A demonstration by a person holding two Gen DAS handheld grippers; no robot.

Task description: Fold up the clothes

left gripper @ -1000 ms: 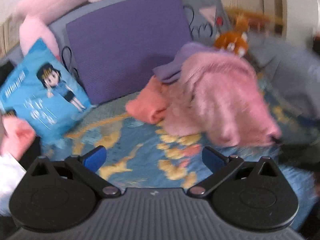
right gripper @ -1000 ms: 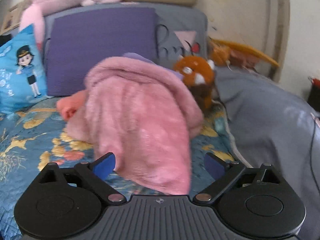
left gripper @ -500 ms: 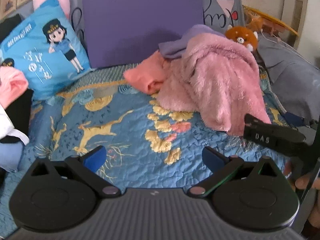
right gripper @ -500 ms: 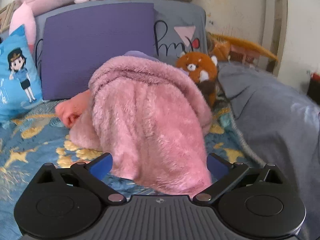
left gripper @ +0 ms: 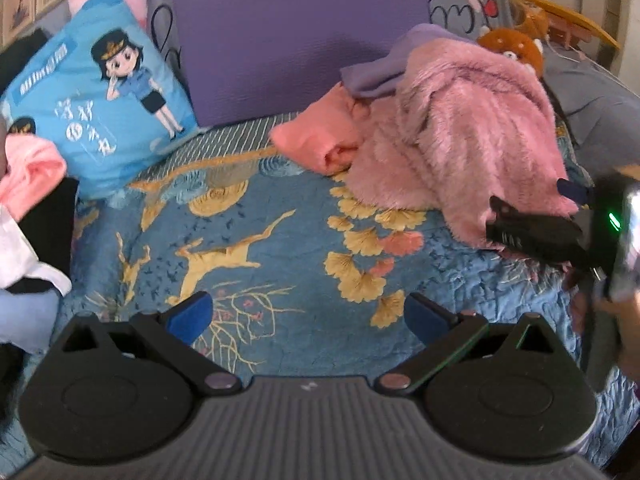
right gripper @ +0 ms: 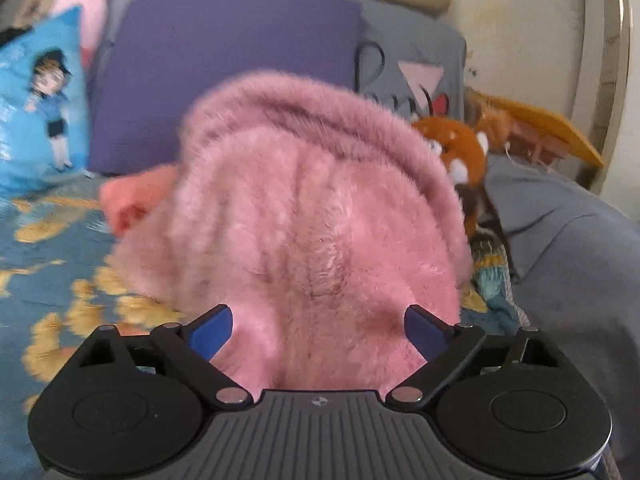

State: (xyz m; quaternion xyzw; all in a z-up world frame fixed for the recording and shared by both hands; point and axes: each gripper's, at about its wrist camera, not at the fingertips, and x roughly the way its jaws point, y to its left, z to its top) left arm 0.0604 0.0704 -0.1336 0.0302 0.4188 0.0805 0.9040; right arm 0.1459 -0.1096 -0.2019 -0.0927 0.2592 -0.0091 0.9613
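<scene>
A fluffy pink garment (left gripper: 472, 128) lies heaped on the blue patterned bedspread (left gripper: 256, 240), over a salmon-orange garment (left gripper: 320, 140) and a lilac one (left gripper: 384, 68). My left gripper (left gripper: 306, 316) is open and empty above the bedspread, left of the heap. My right gripper (right gripper: 318, 330) is open, its blue-padded fingers on either side of the pink garment's (right gripper: 312, 220) near edge; the fabric lies between the jaws. In the left wrist view the right gripper (left gripper: 560, 216) shows at the garment's near right edge.
A purple pillow (left gripper: 296, 32) and a blue cartoon cushion (left gripper: 100, 92) lean at the head of the bed. An orange plush toy (right gripper: 460, 152) sits behind the heap, a grey blanket (right gripper: 568, 248) to its right. More clothes (left gripper: 28, 200) are piled at the left edge.
My right gripper has moved forward until the pink garment's edge lies between its open fingers. My left gripper has pulled back and dropped a little, so more bedspread shows.
</scene>
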